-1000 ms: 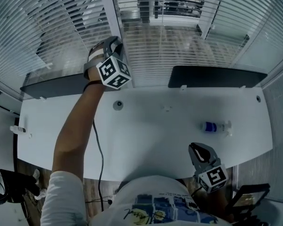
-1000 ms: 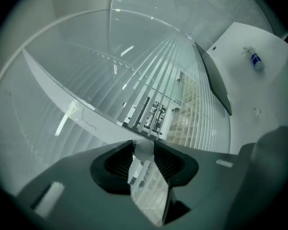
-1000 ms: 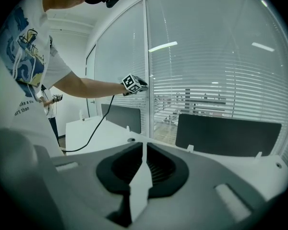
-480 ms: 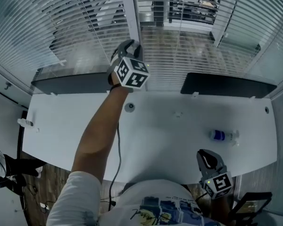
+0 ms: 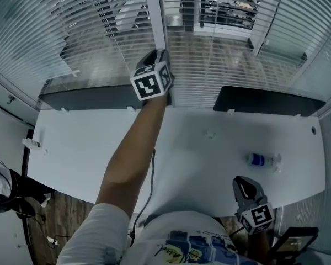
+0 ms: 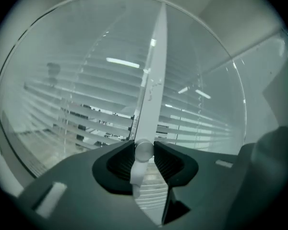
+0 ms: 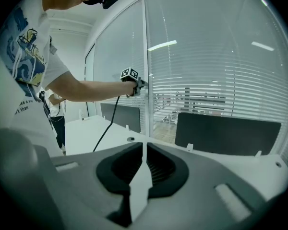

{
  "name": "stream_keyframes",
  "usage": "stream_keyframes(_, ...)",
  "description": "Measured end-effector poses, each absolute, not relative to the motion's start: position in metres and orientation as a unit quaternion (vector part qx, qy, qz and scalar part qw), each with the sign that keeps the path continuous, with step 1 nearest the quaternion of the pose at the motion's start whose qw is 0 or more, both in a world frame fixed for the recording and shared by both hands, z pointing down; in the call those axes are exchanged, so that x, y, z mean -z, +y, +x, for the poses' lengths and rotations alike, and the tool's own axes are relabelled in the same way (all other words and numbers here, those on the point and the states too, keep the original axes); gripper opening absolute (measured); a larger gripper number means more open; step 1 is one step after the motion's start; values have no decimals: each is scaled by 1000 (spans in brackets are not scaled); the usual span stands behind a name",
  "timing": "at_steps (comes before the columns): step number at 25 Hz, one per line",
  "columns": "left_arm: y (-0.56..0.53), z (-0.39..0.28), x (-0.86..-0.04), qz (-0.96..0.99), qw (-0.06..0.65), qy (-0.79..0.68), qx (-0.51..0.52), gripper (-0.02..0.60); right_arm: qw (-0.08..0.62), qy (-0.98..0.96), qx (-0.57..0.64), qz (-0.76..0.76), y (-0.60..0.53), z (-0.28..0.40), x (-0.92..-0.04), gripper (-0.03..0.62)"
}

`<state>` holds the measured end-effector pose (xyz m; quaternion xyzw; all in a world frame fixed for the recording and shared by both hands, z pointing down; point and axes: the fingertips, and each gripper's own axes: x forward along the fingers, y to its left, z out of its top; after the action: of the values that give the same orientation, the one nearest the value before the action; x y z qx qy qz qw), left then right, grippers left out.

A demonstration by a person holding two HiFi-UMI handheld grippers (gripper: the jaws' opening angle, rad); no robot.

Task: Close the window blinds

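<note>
No print can be read: the marker cubes carry only black-and-white squares, the clear bottle [image 5: 258,159] wears a blue band whose lettering is too small to make out, and the drawing and writing on the person's white T-shirt [image 5: 190,246] are also too small to read.

The left tool [image 5: 157,55] is held at arm's length against the white window post [image 5: 154,15], between two glazed bays hung with window blinds [image 5: 220,59]. In the left gripper view its ribbed black pads [image 6: 168,161] are clamped on a smooth white wand [image 6: 143,152], round in section, which hangs just in front of the post. The blinds' thin horizontal slats [image 6: 86,109] stand tilted open, with a room showing through the gaps.

The right tool [image 5: 241,182] hangs low by the person's body at the near edge of the white surface [image 5: 198,153], its jaws together with nothing between them [image 7: 144,150].

The bottle lies on its side at the right of the surface. Two dark flat panels [image 5: 265,100] stand along the far edge, between the surface and the glass. A black cable [image 5: 149,186] hangs below the left arm.
</note>
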<state>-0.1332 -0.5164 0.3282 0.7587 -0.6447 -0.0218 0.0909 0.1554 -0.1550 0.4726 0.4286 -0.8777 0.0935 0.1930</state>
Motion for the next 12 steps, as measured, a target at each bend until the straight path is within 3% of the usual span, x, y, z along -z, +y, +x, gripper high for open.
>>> stream_keyframes(5, -518, -134, -332, 757, 178, -618, 112, 130, 195, -876, -95, 431, -155, 155, -474, 19)
stream_keyframes(12, -515, -139, -325, 770, 96, -630, 44, 168, 196, -873, -93, 437, -152, 155, -470, 20)
